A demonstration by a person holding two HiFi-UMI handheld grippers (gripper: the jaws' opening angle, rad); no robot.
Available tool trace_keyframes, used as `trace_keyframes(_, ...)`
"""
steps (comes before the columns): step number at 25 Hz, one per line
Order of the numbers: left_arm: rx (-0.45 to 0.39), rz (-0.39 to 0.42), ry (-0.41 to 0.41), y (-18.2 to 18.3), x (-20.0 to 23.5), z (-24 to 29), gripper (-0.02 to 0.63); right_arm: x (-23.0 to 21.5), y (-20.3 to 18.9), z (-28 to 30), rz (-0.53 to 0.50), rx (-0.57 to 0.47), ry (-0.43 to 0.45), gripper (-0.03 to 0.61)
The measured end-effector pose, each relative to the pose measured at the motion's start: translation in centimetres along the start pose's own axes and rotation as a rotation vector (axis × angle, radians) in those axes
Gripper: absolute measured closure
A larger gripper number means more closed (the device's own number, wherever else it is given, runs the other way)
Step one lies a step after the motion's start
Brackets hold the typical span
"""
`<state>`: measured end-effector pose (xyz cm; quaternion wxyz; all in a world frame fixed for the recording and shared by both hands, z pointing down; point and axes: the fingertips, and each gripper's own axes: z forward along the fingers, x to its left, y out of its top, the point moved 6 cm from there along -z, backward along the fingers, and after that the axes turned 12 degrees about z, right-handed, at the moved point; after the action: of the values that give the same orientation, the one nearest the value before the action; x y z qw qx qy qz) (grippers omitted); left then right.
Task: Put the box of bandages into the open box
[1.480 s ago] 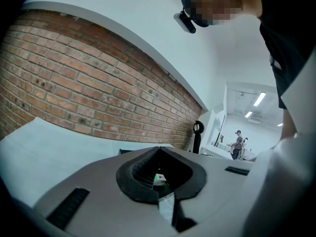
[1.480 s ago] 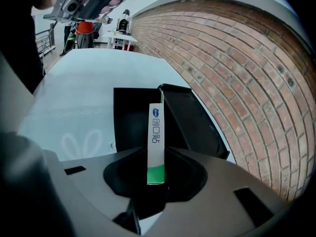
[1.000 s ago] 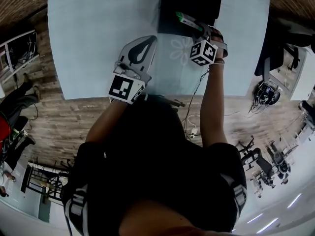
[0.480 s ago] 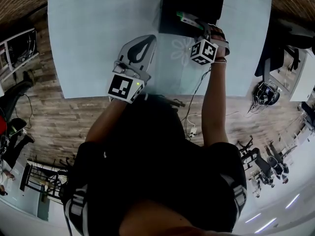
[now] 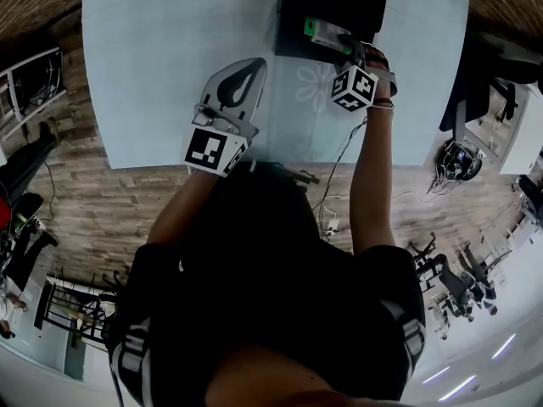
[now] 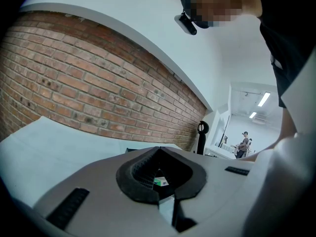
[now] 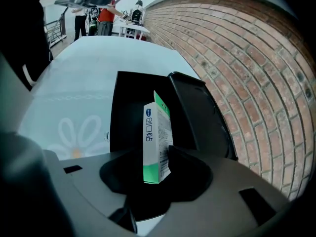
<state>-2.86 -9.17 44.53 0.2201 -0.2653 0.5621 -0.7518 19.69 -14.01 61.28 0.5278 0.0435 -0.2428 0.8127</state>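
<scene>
The bandage box, white and green, stands on end inside the black open box, between the jaws of my right gripper. Those jaws have just been opening; a gap shows on the box's left side, so the pads no longer press on it. From the head view the bandage box sits at the near edge of the black box, with the right gripper right behind it. My left gripper rests over the table, shut and empty, its tips meeting.
The pale blue table has a flower print just in front of the black box. The black box's lid stands open on the right. A brick wall runs behind the table. People stand far off.
The right gripper's jaws have spread apart, and the bandage box now shows more of its green and white face inside the black box. The left gripper has stayed where it was.
</scene>
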Motion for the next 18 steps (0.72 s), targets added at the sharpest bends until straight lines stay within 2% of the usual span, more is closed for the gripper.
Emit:
trace_keyframes(8, -0.003, -0.006, -0.010, 0.0, -0.2, -0.1, 0.581, -0.1, -0.1, -0.6, 0.022, 0.012, 0.028, 0.385)
trace_keyframes(18, -0.010, -0.003, -0.025, 0.1, -0.5, -0.3, 0.581, 0.1, -0.2, -1.6, 0.049, -0.002, 0.022, 0.385)
